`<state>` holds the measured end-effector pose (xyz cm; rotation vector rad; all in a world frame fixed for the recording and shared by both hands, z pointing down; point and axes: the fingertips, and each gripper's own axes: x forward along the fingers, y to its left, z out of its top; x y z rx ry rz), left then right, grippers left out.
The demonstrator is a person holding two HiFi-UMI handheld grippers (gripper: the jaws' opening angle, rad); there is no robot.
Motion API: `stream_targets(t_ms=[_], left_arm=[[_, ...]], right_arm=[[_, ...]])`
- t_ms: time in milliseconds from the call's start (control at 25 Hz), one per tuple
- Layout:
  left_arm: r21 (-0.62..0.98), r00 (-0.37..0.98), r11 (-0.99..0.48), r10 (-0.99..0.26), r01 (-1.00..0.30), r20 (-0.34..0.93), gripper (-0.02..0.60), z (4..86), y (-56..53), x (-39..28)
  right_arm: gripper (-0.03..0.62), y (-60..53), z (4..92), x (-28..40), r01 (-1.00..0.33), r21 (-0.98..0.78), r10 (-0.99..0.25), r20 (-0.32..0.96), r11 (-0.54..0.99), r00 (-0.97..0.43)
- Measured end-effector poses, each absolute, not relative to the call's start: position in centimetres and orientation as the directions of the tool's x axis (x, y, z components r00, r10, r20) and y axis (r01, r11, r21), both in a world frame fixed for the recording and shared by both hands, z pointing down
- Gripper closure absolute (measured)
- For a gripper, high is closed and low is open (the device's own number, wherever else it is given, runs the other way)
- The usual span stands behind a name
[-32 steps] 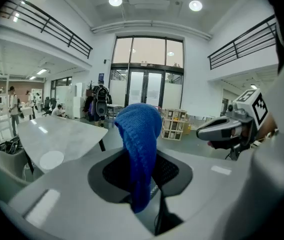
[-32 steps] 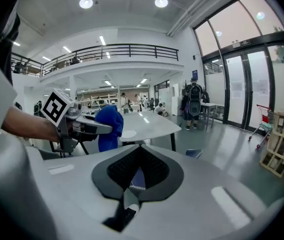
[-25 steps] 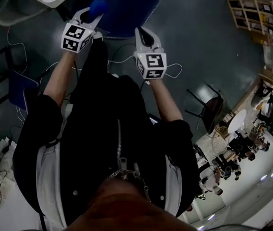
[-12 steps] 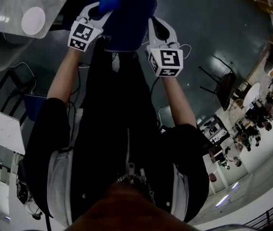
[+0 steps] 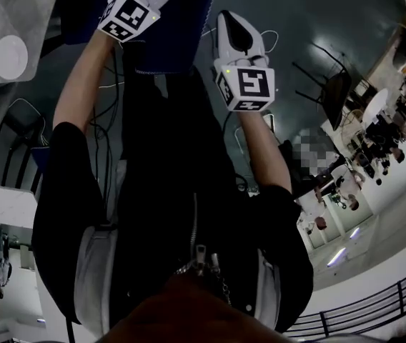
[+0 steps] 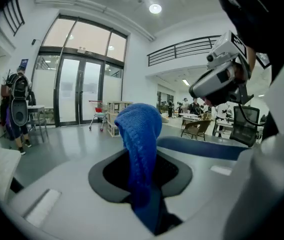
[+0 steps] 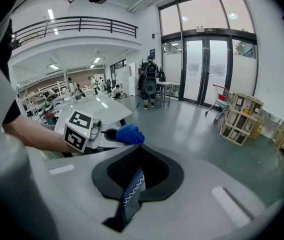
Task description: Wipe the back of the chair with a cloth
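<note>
Both jaws clamped: left gripper (image 6: 143,181) on cloth (image 6: 139,134), right gripper (image 7: 134,181) on chair (image 5: 178,38).

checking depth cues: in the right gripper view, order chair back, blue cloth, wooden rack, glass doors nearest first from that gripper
1. chair back, in its jaws
2. blue cloth, close left
3. wooden rack, right
4. glass doors, far back

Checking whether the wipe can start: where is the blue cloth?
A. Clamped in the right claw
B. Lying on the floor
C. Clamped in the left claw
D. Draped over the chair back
C: in the left gripper view, the cloth sticks up from between the jaws of the left claw, which are closed on it.
</note>
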<state>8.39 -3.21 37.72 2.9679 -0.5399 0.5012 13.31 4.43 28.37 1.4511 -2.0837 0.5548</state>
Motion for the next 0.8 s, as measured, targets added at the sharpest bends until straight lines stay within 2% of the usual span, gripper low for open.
stream_targets(t_ms=[440,800], left_arm=[[0.037,0.902,-0.958,-0.254,-0.284,0.350,0.488,40.4,-1.5,11.8],[0.076,0.919,-0.977,-0.160,-0.200,0.361,0.492,41.7,1.5,13.1]], right_arm=[[0.591,5.1,31.1,12.6,-0.957,-0.034,-0.705,0.669,0.287,-0.235],[0.591,6.2,32.4,12.4,-0.940,-0.022,-0.660,0.707,0.341,-0.256]])
